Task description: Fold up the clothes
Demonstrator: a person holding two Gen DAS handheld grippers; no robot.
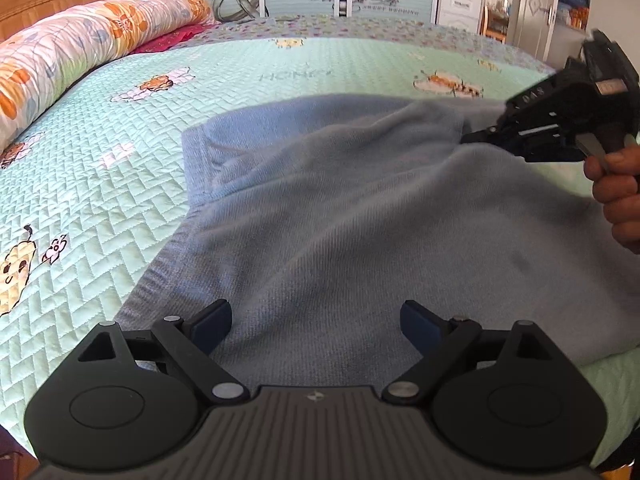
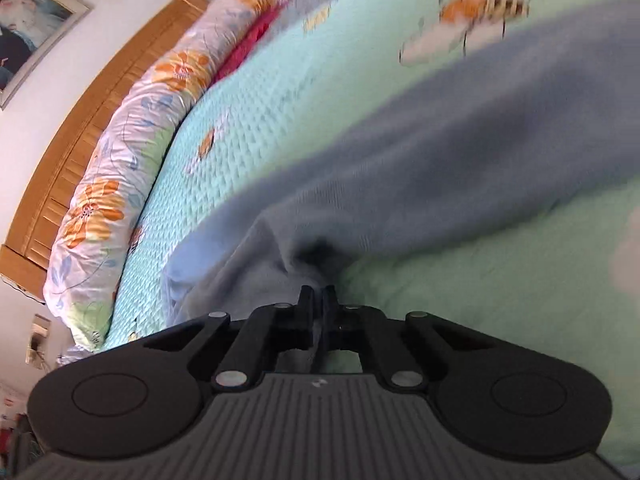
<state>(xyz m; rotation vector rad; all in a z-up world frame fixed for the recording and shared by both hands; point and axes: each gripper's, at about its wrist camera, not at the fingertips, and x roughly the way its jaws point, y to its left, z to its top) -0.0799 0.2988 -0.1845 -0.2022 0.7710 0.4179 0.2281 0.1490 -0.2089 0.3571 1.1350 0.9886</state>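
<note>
Ahead of the left gripper point(image 1: 316, 326) a blue-grey garment point(image 1: 360, 216) lies rumpled on the mint quilted bedspread point(image 1: 120, 200), its ribbed hem just beyond the left finger; both fingers are spread wide with nothing between them. Off to that tool's far right, the right gripper point(image 2: 319, 294), held in a hand point(image 1: 618, 196), has its fingers pressed together on a lifted fold of the garment. A floral bolster point(image 1: 80, 48) lies far left
</note>
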